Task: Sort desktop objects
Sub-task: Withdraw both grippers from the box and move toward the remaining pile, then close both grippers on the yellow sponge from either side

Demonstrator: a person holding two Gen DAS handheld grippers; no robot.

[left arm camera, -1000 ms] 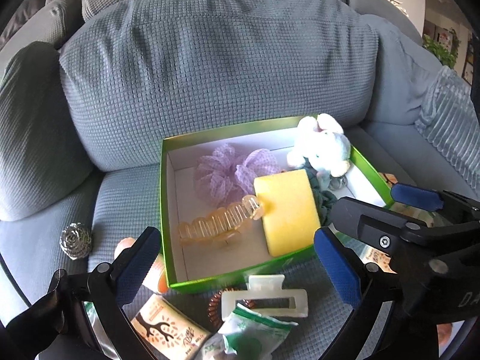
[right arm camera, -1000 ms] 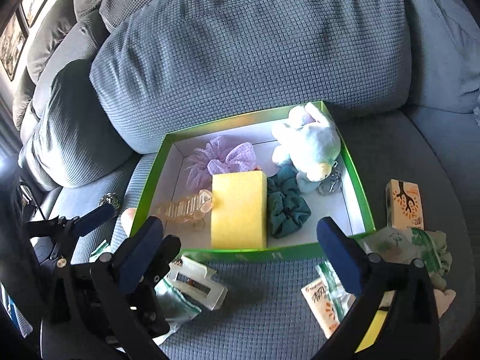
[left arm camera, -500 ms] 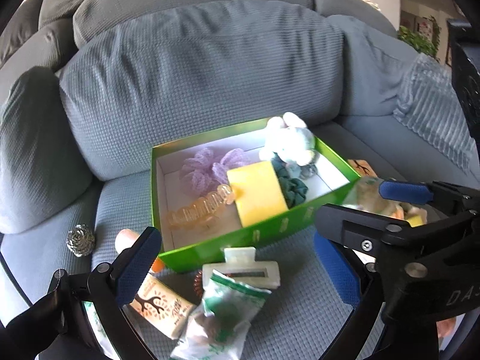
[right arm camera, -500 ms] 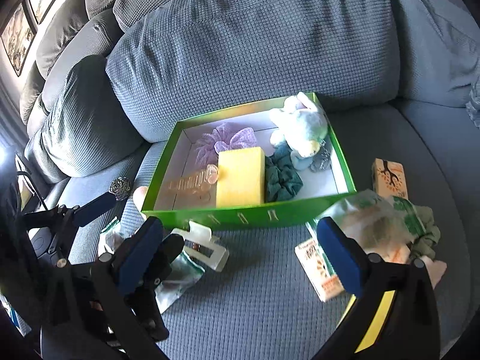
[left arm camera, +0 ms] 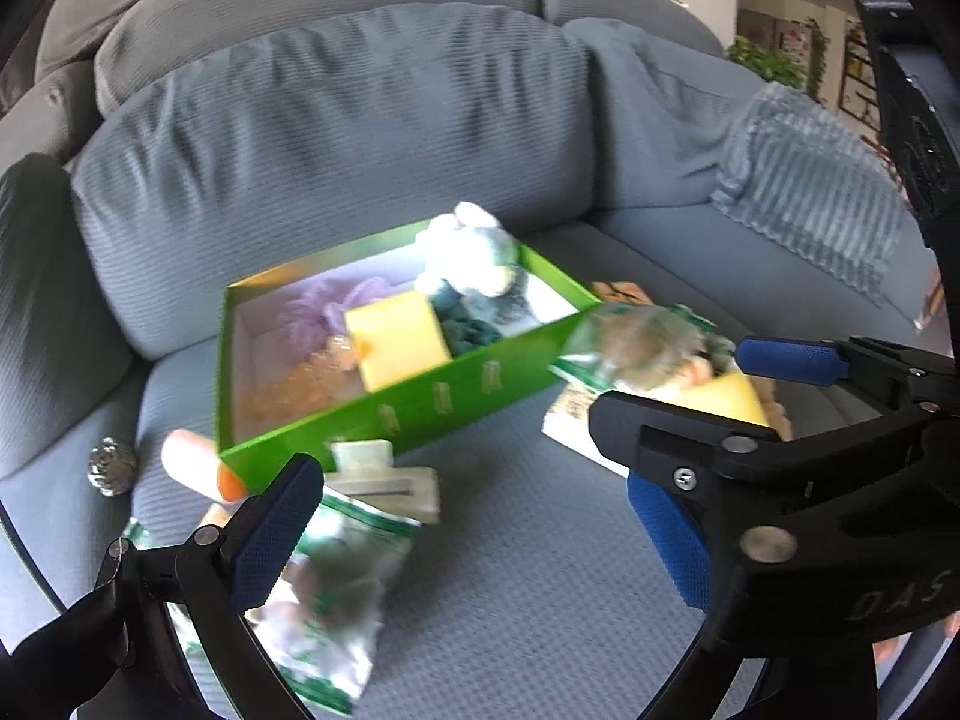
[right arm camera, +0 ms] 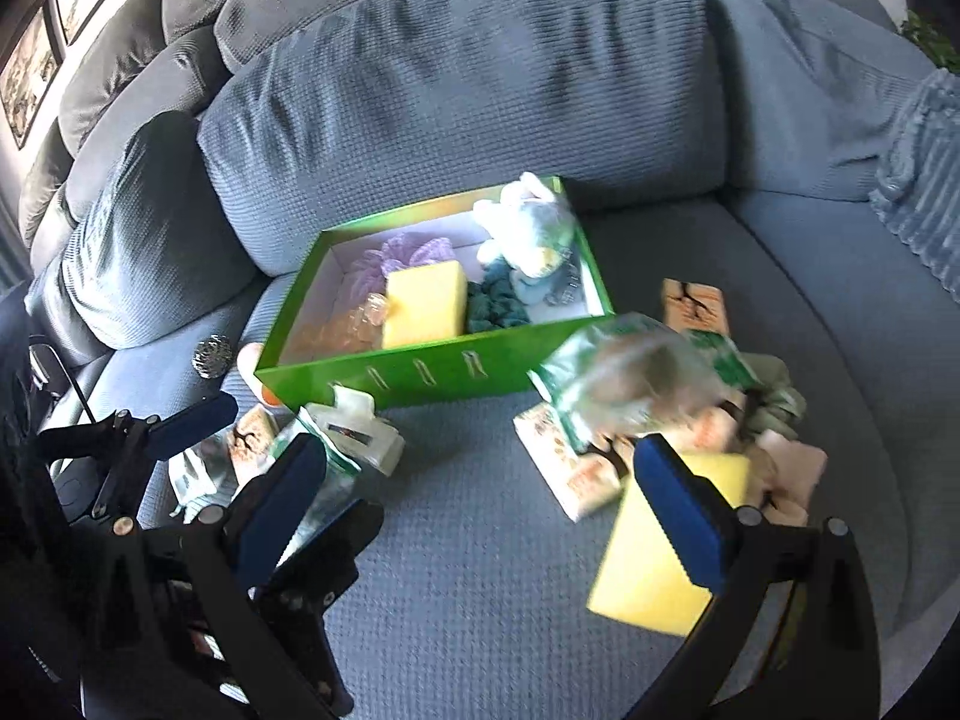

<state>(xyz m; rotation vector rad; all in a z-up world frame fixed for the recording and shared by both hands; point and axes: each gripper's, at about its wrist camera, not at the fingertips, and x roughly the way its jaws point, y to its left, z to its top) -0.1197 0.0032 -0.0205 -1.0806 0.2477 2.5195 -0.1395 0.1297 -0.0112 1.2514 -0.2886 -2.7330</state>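
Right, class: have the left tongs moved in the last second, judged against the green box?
Yes. The green box looks smaller and further off beyond the left tongs, with more sofa seat before it: the tongs have drawn back.

On the grey fabric sofa seat point(left arm camera: 516, 540) sits a bright green open cardboard box point(left arm camera: 420, 402) holding a yellow sponge block point(left arm camera: 399, 348), a lilac scrunchie point(left arm camera: 318, 315), a white plush toy point(left arm camera: 471, 258) and a dark teal scrunchie point(left arm camera: 468, 327). The left gripper point(left arm camera: 474, 540) hangs wide open above the seat, its left blue-padded finger over a green-and-white plastic packet point(left arm camera: 336, 594).
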